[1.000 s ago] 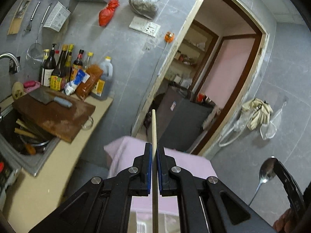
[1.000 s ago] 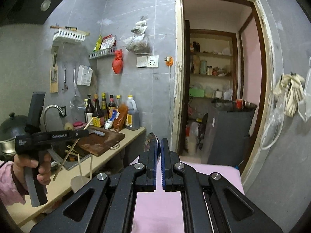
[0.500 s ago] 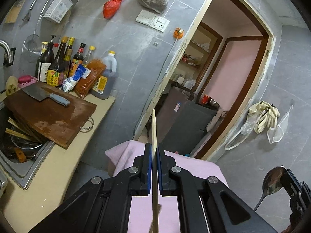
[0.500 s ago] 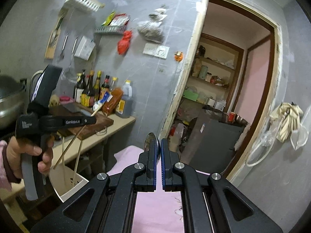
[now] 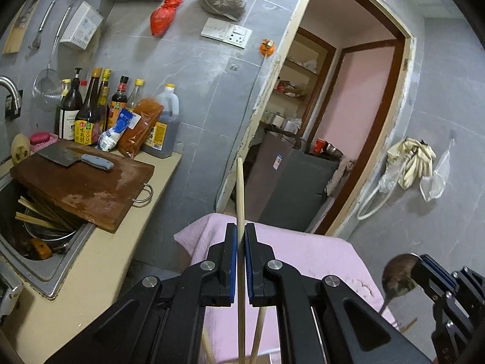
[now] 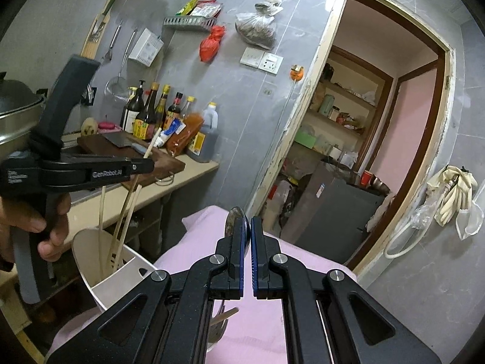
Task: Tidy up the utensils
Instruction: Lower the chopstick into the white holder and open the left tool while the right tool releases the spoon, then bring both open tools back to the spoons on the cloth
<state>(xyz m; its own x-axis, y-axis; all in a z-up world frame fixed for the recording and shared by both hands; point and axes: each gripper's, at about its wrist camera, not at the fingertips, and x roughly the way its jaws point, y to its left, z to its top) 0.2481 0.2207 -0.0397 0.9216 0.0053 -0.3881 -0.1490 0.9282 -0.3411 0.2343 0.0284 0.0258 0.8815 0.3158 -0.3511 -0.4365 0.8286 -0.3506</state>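
Presently, a light, stiff chopstick (image 5: pixel 240 188) is being pinched mid-shaft by the left gripper (image 5: pixel 239 242); a slippery spoon (image 6: pixel 235 223) is being clamped by the right gripper (image 6: pixel 246 242).

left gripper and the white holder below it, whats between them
In the right wrist view, only chopsticks span the gap: the left gripper is shut on one that slants down into the white holder, beside two already standing inside.

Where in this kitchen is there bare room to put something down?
The beige counter is bare between the sink and its front edge, below the chopping board. The pink cloth ahead of the claws also looks free. It is crowded by the bottles and in the sink.
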